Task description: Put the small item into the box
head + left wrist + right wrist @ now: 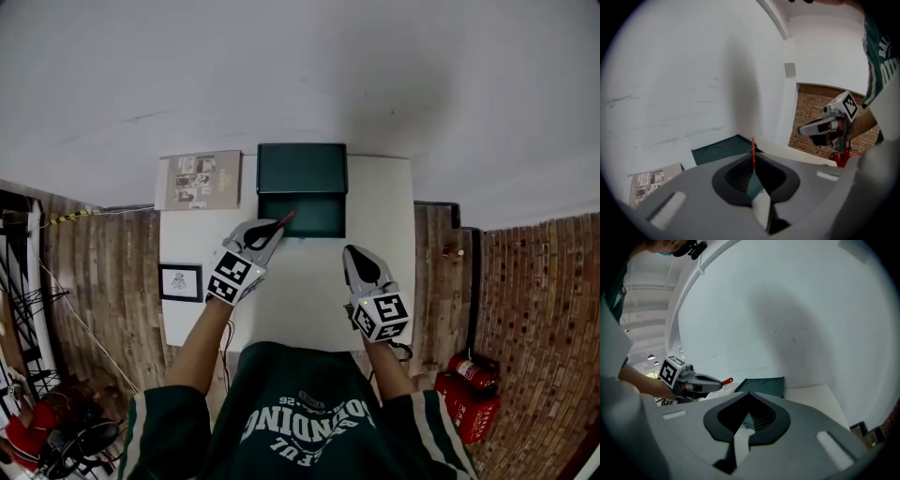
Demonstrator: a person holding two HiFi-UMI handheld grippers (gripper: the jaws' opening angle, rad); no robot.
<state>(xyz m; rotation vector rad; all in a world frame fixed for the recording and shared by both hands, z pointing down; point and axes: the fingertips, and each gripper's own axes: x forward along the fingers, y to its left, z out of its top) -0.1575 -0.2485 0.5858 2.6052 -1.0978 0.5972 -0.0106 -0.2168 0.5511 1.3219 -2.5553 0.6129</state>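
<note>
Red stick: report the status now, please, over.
Left hand-held gripper shut on red stick, tip above open green box. Right hand-held gripper shut, empty, over white table. Nothing blocks box.

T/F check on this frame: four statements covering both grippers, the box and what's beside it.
1. The left gripper is shut on a thin red item. True.
2. The green box is closed. False: its lid is swung open behind it.
3. The right gripper grips the box. False: its jaws are together on nothing, over the white table, apart from the box.
4. A printed booklet lies left of the box. True.
</note>
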